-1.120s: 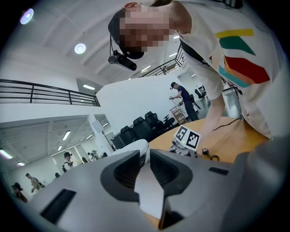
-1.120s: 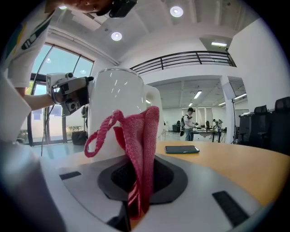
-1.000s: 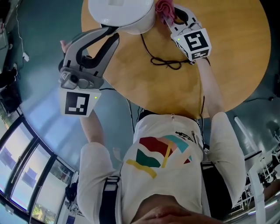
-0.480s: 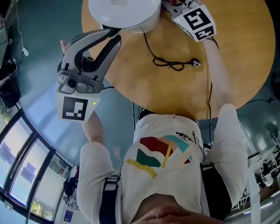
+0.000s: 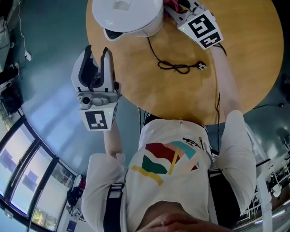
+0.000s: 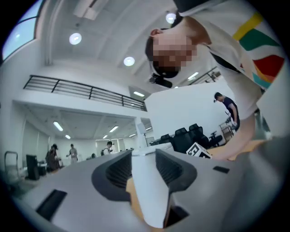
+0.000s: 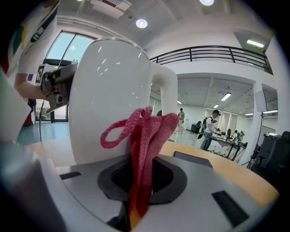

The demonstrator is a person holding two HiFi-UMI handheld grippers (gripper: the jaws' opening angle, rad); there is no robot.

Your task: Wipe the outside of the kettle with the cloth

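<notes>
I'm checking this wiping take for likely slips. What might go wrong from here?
The kettle stands close to the round table's left edge, and the right claw holds the pink cloth at its opposite side: a firm wipe may shove it off. The kettle's black cord lies loose on the table nearby and may snag the claw.

Left gripper (image 6: 144,158) fingers (image 6: 118,170) opening — white piece (image 6: 149,195), perhaps kettle, between.
</notes>
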